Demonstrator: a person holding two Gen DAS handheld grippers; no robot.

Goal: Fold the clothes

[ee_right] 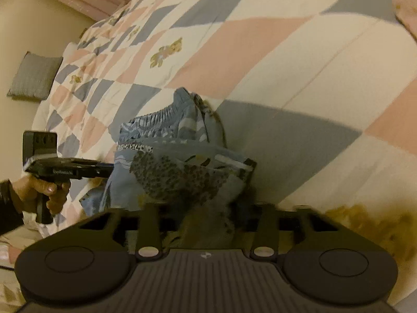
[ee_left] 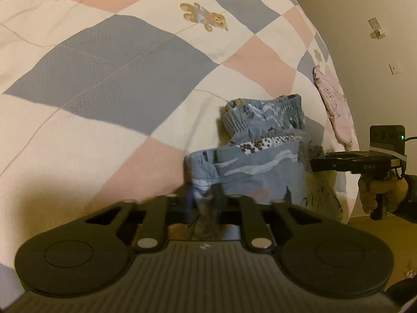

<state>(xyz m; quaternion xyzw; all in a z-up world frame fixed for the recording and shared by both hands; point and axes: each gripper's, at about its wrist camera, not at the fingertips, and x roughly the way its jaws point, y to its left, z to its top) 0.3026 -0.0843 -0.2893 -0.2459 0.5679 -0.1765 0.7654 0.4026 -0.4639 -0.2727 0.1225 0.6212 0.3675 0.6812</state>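
Blue printed shorts (ee_left: 260, 167) with an elastic waistband (ee_left: 263, 112) are held up, folded over, above a checkered quilt (ee_left: 109, 78). My left gripper (ee_left: 203, 199) is shut on the lower left corner of the cloth. At the right, my right gripper (ee_left: 315, 163), held by a hand (ee_left: 383, 193), pinches the opposite edge. In the right wrist view the shorts (ee_right: 177, 172) drape over my right gripper (ee_right: 208, 208) and hide its fingertips. There my left gripper (ee_right: 108, 168) bites the left edge, with a hand (ee_right: 44, 190) on its grip.
The quilt with teddy bear prints (ee_left: 206, 17) covers the bed. A pink garment (ee_left: 336, 104) lies near the bed's right edge, also visible as a pink corner (ee_right: 406, 5). A grey pillow (ee_right: 34, 78) sits at the far left. Wall sockets (ee_left: 376, 27) are beyond the bed.
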